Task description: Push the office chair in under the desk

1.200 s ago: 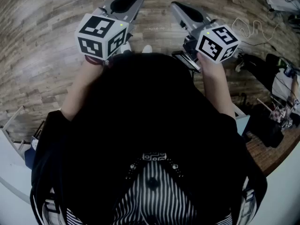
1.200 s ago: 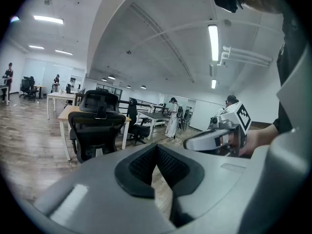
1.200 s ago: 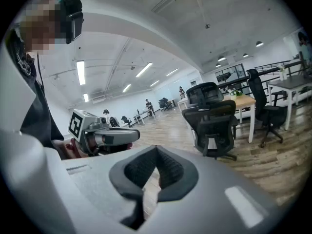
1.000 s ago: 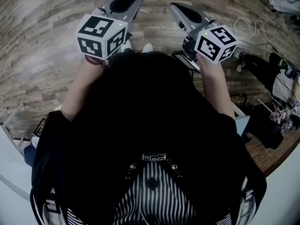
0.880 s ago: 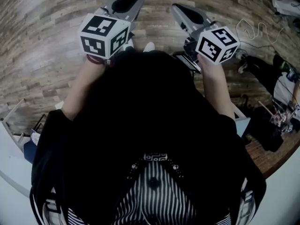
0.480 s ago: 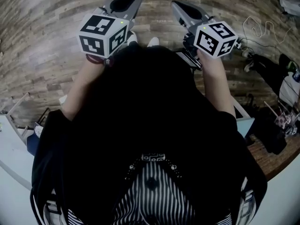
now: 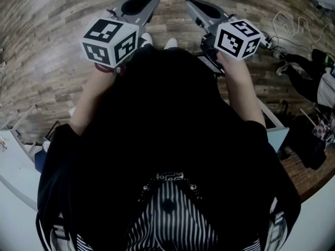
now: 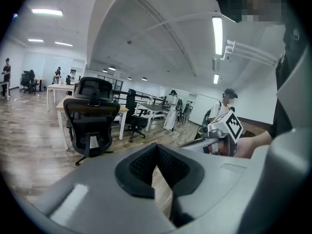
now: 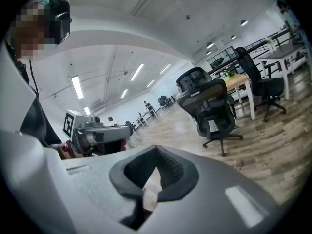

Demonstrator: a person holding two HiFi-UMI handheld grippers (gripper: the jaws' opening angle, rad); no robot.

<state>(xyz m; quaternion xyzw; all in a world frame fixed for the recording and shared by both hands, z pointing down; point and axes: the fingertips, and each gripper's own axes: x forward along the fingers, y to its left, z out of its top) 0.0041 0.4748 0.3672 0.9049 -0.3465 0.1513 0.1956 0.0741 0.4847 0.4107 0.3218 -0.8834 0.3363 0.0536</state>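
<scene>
A black mesh office chair (image 8: 92, 116) stands some way off on the wood floor, in front of a light wooden desk (image 8: 65, 101) with white legs. The right gripper view shows the same chair (image 9: 210, 110) and desk (image 9: 240, 83). My left gripper (image 7: 141, 2) and right gripper (image 7: 197, 7) are held side by side at chest height, both shut and empty, well short of the chair. In the left gripper view the jaws (image 8: 157, 150) meet tip to tip, as they do in the right gripper view (image 9: 156, 152). The head view does not show the chair.
More desks and a second black chair (image 8: 132, 112) stand behind the first. Several people (image 8: 172, 109) stand far back in the room. A white cable (image 7: 289, 21) and dark bags (image 7: 308, 72) lie on the floor at my right, and a white tabletop (image 7: 13, 163) is at my lower left.
The floor and the clutter at the right have slid across the head view as the person moves. Both grippers have stayed shut and side by side, shifting slightly upward in the view.
</scene>
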